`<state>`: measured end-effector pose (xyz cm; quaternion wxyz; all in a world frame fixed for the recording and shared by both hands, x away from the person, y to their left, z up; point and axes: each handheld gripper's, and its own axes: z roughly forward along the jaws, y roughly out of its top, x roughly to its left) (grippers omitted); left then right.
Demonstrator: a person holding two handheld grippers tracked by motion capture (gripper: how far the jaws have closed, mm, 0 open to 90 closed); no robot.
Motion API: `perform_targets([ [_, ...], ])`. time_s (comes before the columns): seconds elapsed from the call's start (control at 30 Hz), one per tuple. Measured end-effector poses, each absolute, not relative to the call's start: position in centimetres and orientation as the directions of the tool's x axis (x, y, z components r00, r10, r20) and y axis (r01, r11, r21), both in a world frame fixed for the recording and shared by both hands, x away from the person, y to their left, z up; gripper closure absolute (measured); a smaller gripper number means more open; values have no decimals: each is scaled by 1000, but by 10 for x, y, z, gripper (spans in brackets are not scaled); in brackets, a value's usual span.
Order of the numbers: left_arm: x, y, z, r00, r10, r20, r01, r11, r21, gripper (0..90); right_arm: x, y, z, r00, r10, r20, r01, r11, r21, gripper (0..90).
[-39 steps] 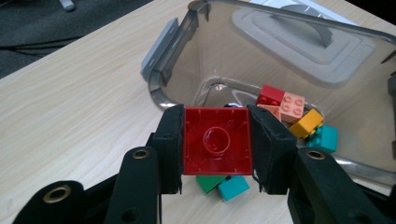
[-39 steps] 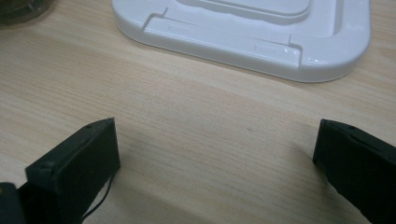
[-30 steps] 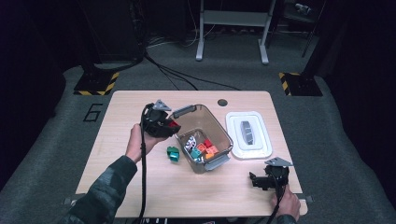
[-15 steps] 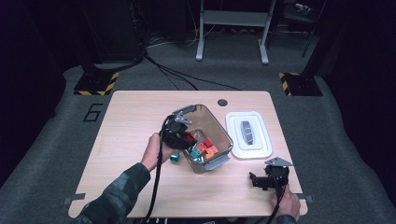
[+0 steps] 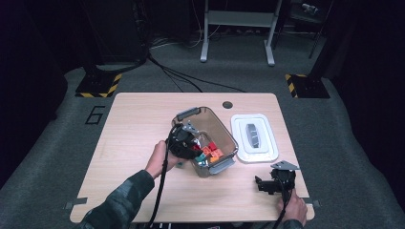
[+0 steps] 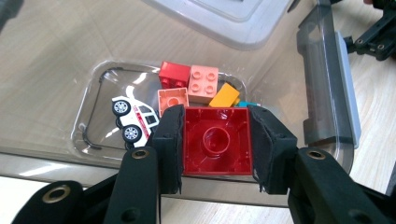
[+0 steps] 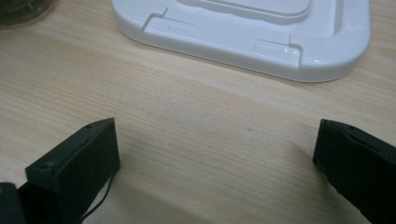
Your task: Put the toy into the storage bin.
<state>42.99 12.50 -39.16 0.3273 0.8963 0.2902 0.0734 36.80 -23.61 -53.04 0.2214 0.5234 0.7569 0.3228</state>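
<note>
The left gripper (image 6: 215, 142) is clamped on a red brick (image 6: 215, 140), held above the near rim of the clear bin (image 6: 327, 88), over free floor beside the toy car (image 6: 133, 120). The right gripper (image 7: 215, 154) rests on bare table (image 7: 196, 93) near the white lid (image 7: 327, 51), with jaws wide apart.

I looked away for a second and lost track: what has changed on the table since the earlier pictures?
The left gripper, jaws shut on a red brick, moved right from the table's left part to over the clear bin. The green piece beside the bin is now covered by it. The right gripper, jaws open, the white lid and the bin stayed put.
</note>
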Motion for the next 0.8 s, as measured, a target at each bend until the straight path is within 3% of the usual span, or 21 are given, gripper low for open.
perform_targets([
  [0.17,429,125,-392,825,562,-67,472,-619,628,574,368,-236,-530,-354,935,3,650,244,720,0],
  [0.47,424,150,-378,798,602,-41,464,-569,679,271,368,-236,-530,-354,935,3,649,243,721,0],
  [0.8,427,198,-383,708,706,-30,504,-475,722,151,368,-236,-530,-354,935,3,649,244,721,0],
])
